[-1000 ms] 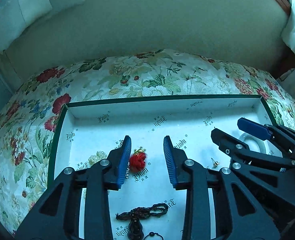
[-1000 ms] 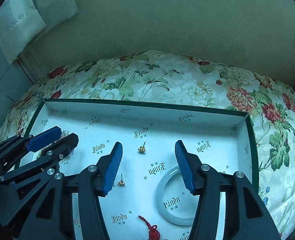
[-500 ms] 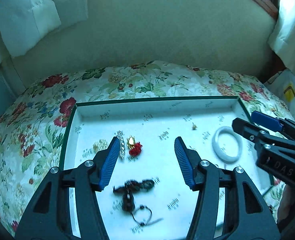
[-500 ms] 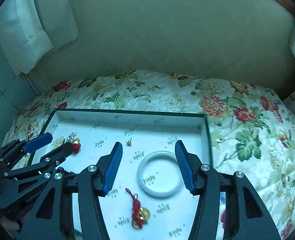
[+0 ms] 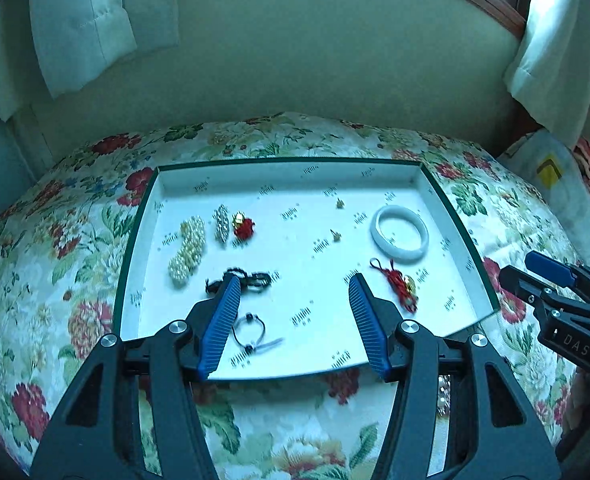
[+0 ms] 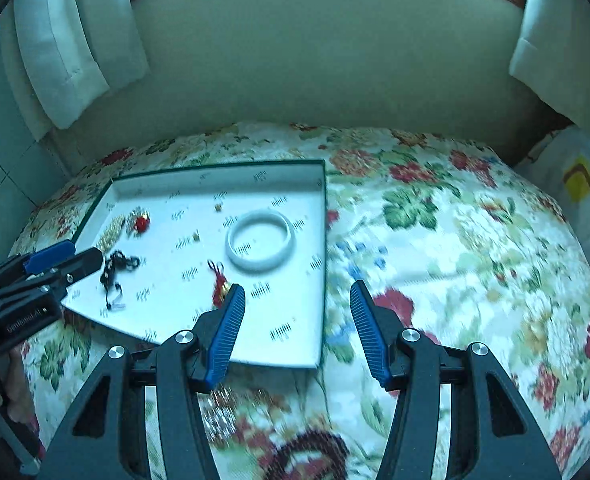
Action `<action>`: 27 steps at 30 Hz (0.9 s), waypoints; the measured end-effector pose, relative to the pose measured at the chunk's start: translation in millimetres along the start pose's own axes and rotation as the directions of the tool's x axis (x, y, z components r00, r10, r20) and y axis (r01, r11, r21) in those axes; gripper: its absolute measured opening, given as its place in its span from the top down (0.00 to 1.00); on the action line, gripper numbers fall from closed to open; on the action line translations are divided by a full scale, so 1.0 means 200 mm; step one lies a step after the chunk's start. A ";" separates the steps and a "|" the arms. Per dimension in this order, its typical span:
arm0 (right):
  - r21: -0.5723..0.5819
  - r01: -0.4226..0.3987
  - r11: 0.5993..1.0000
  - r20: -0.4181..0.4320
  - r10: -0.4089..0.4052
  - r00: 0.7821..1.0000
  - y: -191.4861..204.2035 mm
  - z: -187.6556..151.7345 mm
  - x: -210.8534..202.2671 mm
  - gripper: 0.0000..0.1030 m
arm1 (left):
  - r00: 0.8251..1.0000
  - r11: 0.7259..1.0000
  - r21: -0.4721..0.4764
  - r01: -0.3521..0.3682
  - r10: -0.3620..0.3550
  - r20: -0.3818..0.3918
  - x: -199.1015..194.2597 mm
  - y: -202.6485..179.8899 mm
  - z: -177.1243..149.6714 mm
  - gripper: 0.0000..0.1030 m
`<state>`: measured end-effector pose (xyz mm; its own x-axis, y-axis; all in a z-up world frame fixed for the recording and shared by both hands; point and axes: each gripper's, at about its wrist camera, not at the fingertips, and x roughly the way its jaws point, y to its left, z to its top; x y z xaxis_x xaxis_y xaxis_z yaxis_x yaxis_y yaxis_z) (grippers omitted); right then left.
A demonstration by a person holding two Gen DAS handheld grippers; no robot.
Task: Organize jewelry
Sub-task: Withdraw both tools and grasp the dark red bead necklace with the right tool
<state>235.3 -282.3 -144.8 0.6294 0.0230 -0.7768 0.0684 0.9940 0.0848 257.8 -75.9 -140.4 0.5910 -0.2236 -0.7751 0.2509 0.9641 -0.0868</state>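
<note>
A white tray [image 5: 287, 160] with a green rim lies on a floral cloth and holds the jewelry. At its left lie a pearl bracelet [image 5: 187, 252], a rhinestone clip [image 5: 222, 224] and a red flower charm [image 5: 244, 227]. A black cord bracelet [image 5: 255, 280] and a thin beaded loop [image 5: 251, 332] lie nearer. Two gold earrings [image 5: 336, 235], a white bangle [image 5: 399, 232] and a red knot charm [image 5: 401, 286] lie at the right. My left gripper [image 5: 295, 280] hangs open and empty above the tray's near half. My right gripper [image 6: 297, 286] is open and empty over the tray's right rim [image 6: 323, 240].
The floral cloth [image 6: 455, 240] spreads wide to the right of the tray. Something glittery [image 6: 219, 412], blurred, lies on the cloth in front of the tray. White curtains [image 5: 83, 20] hang at both back corners, and a pale bag [image 5: 551, 172] with a yellow mark sits far right.
Both grippers have drawn back and up from the tray, so the whole tray shows now. The left jaws have widened from around the red flower charm, which stays in the tray.
</note>
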 end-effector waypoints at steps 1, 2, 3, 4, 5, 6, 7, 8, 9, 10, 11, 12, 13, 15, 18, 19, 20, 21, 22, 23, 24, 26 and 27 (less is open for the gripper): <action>0.005 0.002 1.000 -0.004 -0.002 1.000 -0.02 -0.03 -0.01 0.47 | 1.000 1.000 0.000 0.000 0.000 -0.002 -0.01 -0.01 -0.01 0.45; 0.010 0.006 1.000 -0.008 -0.006 1.000 -0.03 -0.06 -0.02 0.47 | 1.000 1.000 0.000 0.001 -0.001 -0.006 -0.02 -0.02 -0.03 0.46; 0.014 0.009 1.000 -0.013 -0.009 1.000 -0.04 -0.08 -0.03 0.47 | 1.000 1.000 0.001 0.004 -0.004 -0.010 -0.02 -0.03 -0.05 0.46; 0.016 0.012 1.000 -0.016 -0.012 1.000 -0.06 -0.11 -0.04 0.47 | 1.000 1.000 0.002 0.005 -0.005 -0.012 -0.03 -0.04 -0.06 0.46; 0.017 0.016 1.000 -0.021 -0.016 1.000 -0.07 -0.14 -0.05 0.47 | 1.000 1.000 0.004 0.006 -0.006 -0.015 -0.04 -0.05 -0.07 0.46; 0.016 0.020 1.000 -0.025 -0.020 0.999 -0.08 -0.16 -0.06 0.47 | 1.000 1.000 0.008 0.006 -0.006 -0.016 -0.05 -0.06 -0.09 0.46; 0.016 0.025 1.000 -0.032 -0.025 0.999 -0.10 -0.18 -0.06 0.47 | 1.000 1.000 0.012 0.008 -0.008 -0.019 -0.05 -0.08 -0.11 0.46; 0.017 0.029 0.999 -0.038 -0.028 0.999 -0.11 -0.21 -0.07 0.47 | 1.000 1.000 0.015 0.011 -0.010 -0.022 -0.06 -0.09 -0.12 0.46; 0.016 0.031 0.999 -0.044 -0.030 0.999 -0.12 -0.23 -0.08 0.47 | 1.000 1.000 0.018 0.012 -0.012 -0.024 -0.06 -0.11 -0.13 0.46; 0.013 0.034 0.999 -0.049 -0.033 0.998 -0.12 -0.25 -0.08 0.47 | 1.000 1.000 0.019 0.014 -0.014 -0.028 -0.06 -0.12 -0.15 0.46; 0.011 0.036 0.999 -0.053 -0.035 0.998 -0.13 -0.27 -0.09 0.47 | 0.999 1.000 0.019 0.016 -0.015 -0.032 -0.07 -0.13 -0.16 0.46; 0.008 0.036 0.999 -0.058 -0.036 0.998 -0.13 -0.29 -0.09 0.47 | 0.999 1.000 0.020 0.018 -0.017 -0.037 -0.07 -0.14 -0.17 0.46; 0.006 0.036 0.999 -0.063 -0.036 0.997 -0.14 -0.31 -0.10 0.47 | 0.999 1.000 0.020 0.020 -0.019 -0.042 -0.07 -0.15 -0.19 0.46; 0.005 0.033 0.999 -0.076 -0.033 0.997 -0.14 -0.34 -0.10 0.47 | 0.999 1.000 0.020 0.021 -0.020 -0.048 -0.07 -0.16 -0.22 0.46; 0.002 0.021 1.000 -0.096 -0.021 0.995 -0.12 -0.40 -0.10 0.47 | 0.998 1.000 0.020 0.023 -0.022 -0.060 -0.08 -0.18 -0.26 0.46; -0.001 0.017 1.000 -0.100 -0.017 0.995 -0.11 -0.41 -0.10 0.47 | 0.998 1.000 0.021 0.023 -0.022 -0.063 -0.08 -0.18 -0.27 0.46; -0.005 0.013 1.000 -0.103 -0.013 0.995 -0.09 -0.43 -0.09 0.47 | 0.997 0.999 0.022 0.024 -0.023 -0.068 -0.08 -0.18 -0.28 0.46; -0.009 0.008 1.000 -0.107 -0.009 0.994 -0.08 -0.44 -0.08 0.47 | 0.997 0.999 0.024 0.023 -0.022 -0.072 -0.08 -0.18 -0.29 0.46; -0.013 0.006 1.000 -0.112 -0.007 0.994 -0.06 -0.45 -0.08 0.47 | 0.997 0.999 0.024 0.022 -0.020 -0.073 -0.08 -0.18 -0.30 0.46; -0.015 0.003 1.000 -0.116 -0.005 0.993 -0.05 -0.46 -0.07 0.47 | 0.997 1.000 0.023 0.021 -0.019 -0.075 -0.08 -0.18 -0.30 0.46; -0.017 0.001 1.000 -0.122 -0.003 0.992 -0.05 -0.46 -0.05 0.47 | 0.997 1.000 0.022 0.021 -0.019 -0.078 -0.08 -0.17 -0.31 0.46; -0.026 0.004 1.000 -0.132 -0.008 0.991 -0.03 -0.48 -0.04 0.47 | 0.996 1.000 0.019 0.019 -0.017 -0.082 -0.08 -0.16 -0.33 0.46; -0.033 0.008 0.999 -0.133 -0.013 0.991 -0.02 -0.48 -0.03 0.47 | 0.996 1.000 0.018 0.019 -0.017 -0.085 -0.08 -0.16 -0.33 0.46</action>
<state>156.6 -276.3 -200.6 0.5198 0.0245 -0.8539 0.0483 0.9971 0.0581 189.6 -93.8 -167.4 0.5195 -0.2272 -0.8237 0.2761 0.9569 -0.0898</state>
